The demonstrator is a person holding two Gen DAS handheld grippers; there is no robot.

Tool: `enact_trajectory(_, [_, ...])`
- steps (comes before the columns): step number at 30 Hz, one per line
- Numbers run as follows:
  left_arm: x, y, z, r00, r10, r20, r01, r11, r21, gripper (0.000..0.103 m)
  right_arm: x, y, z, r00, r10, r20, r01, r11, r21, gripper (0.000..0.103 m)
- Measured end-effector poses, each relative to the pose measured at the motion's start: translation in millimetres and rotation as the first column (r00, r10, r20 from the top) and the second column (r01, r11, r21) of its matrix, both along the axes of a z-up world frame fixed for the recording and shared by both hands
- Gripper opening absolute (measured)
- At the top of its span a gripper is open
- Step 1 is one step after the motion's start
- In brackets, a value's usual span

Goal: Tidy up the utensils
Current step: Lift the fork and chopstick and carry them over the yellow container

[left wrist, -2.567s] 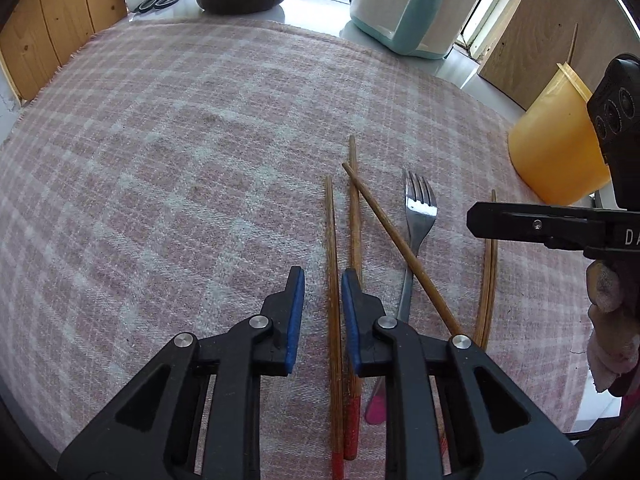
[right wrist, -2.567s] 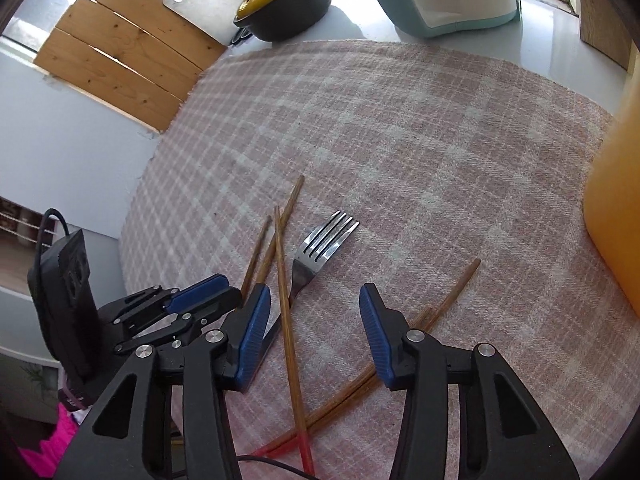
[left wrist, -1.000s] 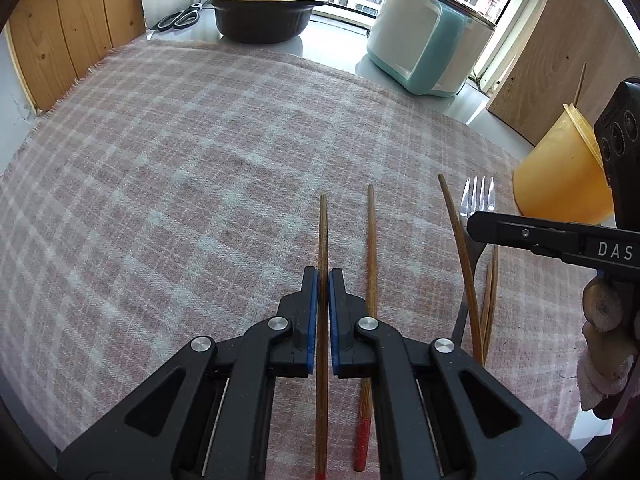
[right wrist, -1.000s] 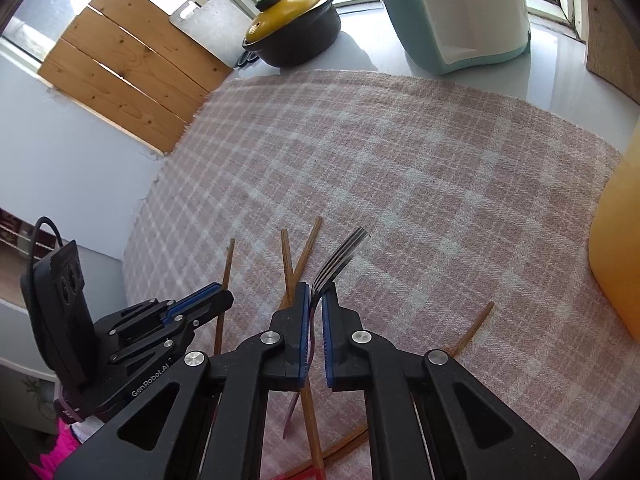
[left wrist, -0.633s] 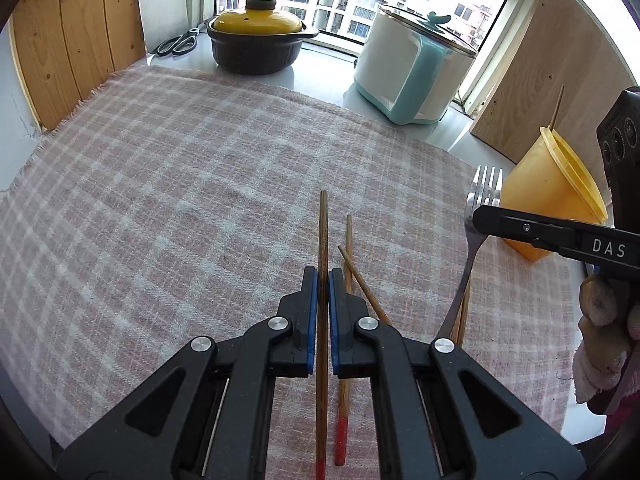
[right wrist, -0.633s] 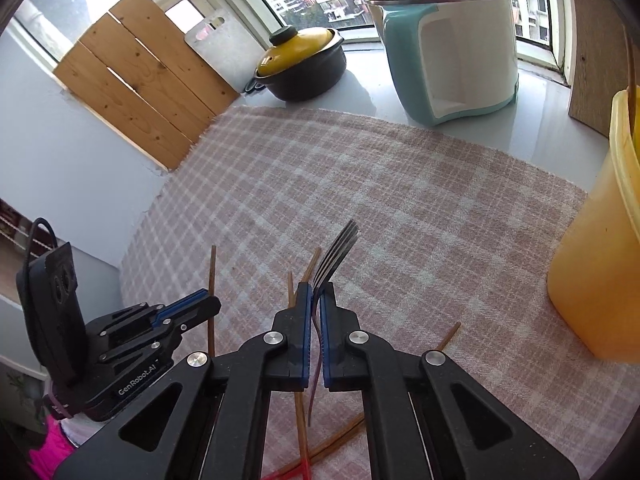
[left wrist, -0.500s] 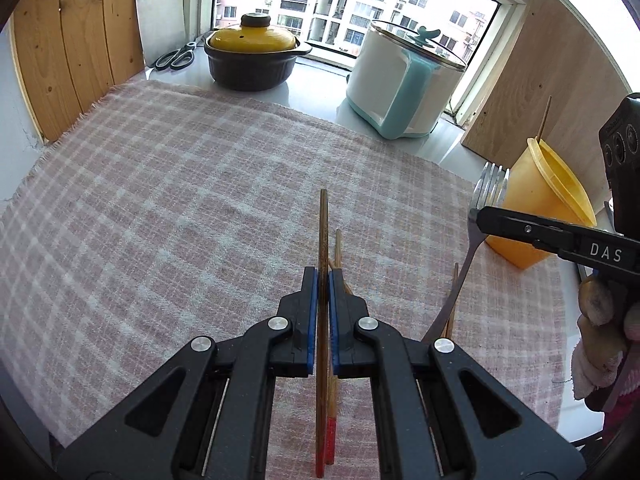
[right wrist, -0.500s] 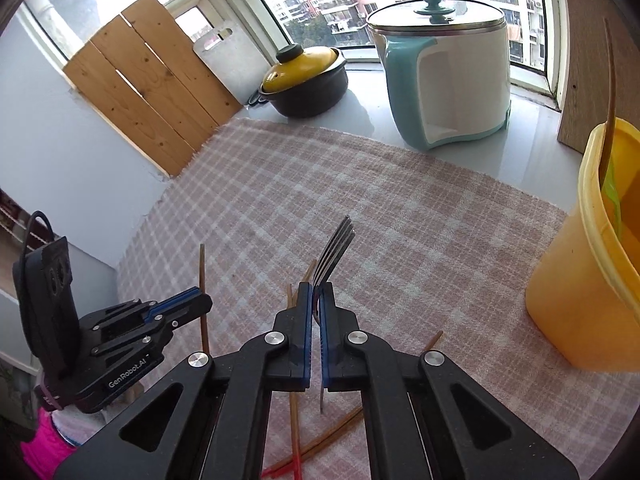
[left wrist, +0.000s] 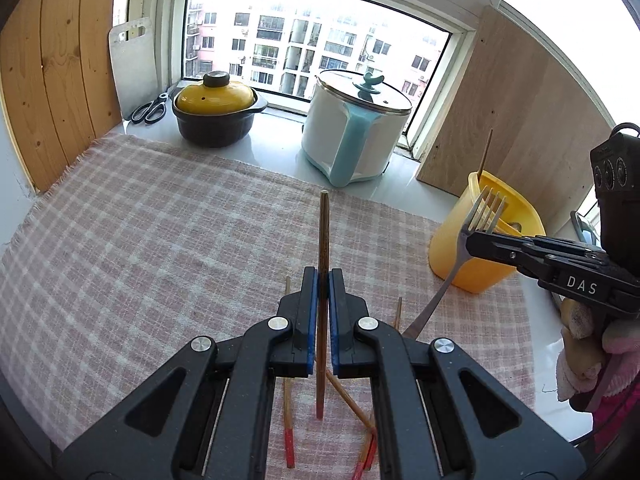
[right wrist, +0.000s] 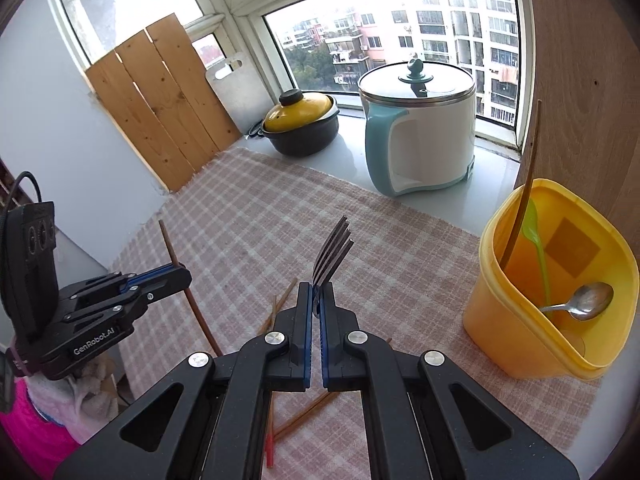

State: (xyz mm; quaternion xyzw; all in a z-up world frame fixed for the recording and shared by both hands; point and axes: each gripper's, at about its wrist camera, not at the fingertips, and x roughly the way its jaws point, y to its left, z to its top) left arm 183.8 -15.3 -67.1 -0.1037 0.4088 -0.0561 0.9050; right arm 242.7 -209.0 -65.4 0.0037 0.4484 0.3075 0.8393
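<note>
Wooden chopstick (left wrist: pixel 323 240) clamped in left gripper (left wrist: pixel 322 280); fork (right wrist: pixel 332 256) in right gripper (right wrist: pixel 316 292)

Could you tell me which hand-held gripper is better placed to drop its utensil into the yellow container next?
The right hand-held gripper. It is shut on the fork, close beside the yellow container. The left hand-held gripper, shut on a chopstick, is farther from it, over the checked cloth.

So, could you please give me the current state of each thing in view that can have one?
left tool: shut on a chopstick
right tool: shut on the fork
yellow tub: open, holding a spoon
casserole pot: lid on
white cooker: lid on
loose chopsticks: lying on the cloth
</note>
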Motion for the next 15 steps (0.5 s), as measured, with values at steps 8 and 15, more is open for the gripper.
enact_trajectory(8, [12,-22,28,0.997,-0.049,0.059,0.051,0.998,-0.034,0.003,-7,-34,27,1.0,-0.018,0.022,0.018,1.0,0.003,0.002])
enact_trajectory(15, [26,-44,53,0.989,-0.095,0.113,0.102,0.993,-0.052,0.003,-6,-79,46,0.997,-0.075,0.022,0.074,0.996,0.043,0.002])
